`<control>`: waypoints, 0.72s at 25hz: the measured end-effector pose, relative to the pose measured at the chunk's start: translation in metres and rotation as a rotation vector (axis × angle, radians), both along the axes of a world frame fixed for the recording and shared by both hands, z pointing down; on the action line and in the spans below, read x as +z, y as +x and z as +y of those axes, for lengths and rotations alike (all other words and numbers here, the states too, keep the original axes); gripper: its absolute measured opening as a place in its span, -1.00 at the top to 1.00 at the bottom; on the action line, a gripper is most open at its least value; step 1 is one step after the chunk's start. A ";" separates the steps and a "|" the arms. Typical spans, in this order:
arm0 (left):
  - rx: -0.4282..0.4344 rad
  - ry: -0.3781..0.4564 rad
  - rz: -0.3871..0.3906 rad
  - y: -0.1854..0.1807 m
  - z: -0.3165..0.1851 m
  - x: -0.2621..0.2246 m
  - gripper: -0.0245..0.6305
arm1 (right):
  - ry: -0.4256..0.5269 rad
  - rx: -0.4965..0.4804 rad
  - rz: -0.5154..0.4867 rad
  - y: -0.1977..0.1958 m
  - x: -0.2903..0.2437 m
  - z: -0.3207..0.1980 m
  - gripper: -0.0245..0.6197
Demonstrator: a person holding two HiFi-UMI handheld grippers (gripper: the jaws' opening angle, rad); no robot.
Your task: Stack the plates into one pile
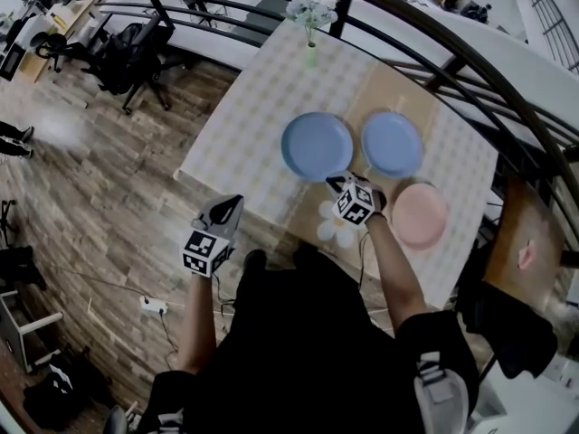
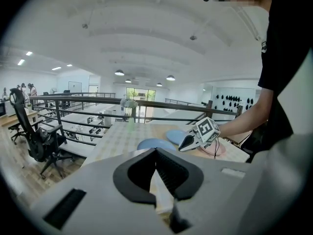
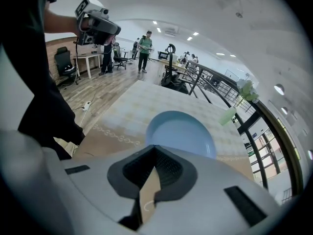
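Three plates lie apart on the checked table (image 1: 244, 125): a large blue plate (image 1: 317, 146), a smaller blue plate (image 1: 392, 144) to its right, and a pink plate (image 1: 419, 214) nearer me. My right gripper (image 1: 333, 183) is shut and empty, its tips just above the near rim of the large blue plate (image 3: 181, 133). The right gripper (image 3: 155, 146) points down at that plate. My left gripper (image 1: 237, 199) hangs shut and empty off the table's left corner, over the floor. From the left gripper (image 2: 156, 150) I see the plates and the right gripper (image 2: 183, 147).
A vase of white flowers (image 1: 310, 25) stands at the table's far edge. A flower-shaped mat (image 1: 336, 229) lies near the front edge. A dark railing (image 1: 434, 34) curves behind the table. A wooden seat (image 1: 525, 242) is at the right, an office chair (image 1: 136, 57) at the far left.
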State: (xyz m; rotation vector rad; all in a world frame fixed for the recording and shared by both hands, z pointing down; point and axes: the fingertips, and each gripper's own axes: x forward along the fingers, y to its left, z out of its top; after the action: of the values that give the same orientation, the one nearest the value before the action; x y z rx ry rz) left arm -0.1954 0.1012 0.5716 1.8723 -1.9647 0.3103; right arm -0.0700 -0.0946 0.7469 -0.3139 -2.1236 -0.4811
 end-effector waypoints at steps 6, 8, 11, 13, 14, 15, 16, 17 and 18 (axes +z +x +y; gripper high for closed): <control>-0.030 0.002 0.004 0.003 -0.001 -0.002 0.92 | 0.003 -0.058 0.043 -0.002 0.018 0.002 0.93; -0.039 0.002 0.005 0.005 0.000 -0.001 0.92 | 0.016 -0.072 0.057 -0.001 0.022 0.001 0.93; -0.052 -0.004 0.009 0.009 0.002 0.002 0.92 | 0.026 -0.094 0.072 0.000 0.028 0.001 0.92; -0.062 -0.006 0.014 0.011 0.004 0.005 0.92 | 0.036 -0.109 0.073 -0.002 0.032 -0.001 0.92; -0.068 -0.006 0.017 0.012 0.004 0.006 0.92 | 0.038 -0.117 0.074 -0.003 0.035 -0.001 0.92; -0.075 -0.007 0.018 0.012 0.005 0.007 0.92 | 0.037 -0.125 0.077 -0.004 0.037 -0.002 0.92; -0.082 -0.008 0.020 0.012 0.005 0.009 0.92 | 0.034 -0.133 0.082 -0.004 0.039 -0.001 0.92; -0.090 -0.009 0.023 0.012 0.006 0.010 0.92 | 0.029 -0.141 0.088 -0.005 0.041 -0.001 0.90; -0.096 -0.010 0.025 0.011 0.007 0.011 0.92 | 0.025 -0.147 0.093 -0.005 0.043 0.000 0.83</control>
State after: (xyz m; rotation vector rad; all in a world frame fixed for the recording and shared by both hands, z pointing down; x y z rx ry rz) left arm -0.1839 0.1077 0.5823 1.7603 -2.0248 0.2663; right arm -0.0748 -0.0950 0.7900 -0.4717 -2.0113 -0.5672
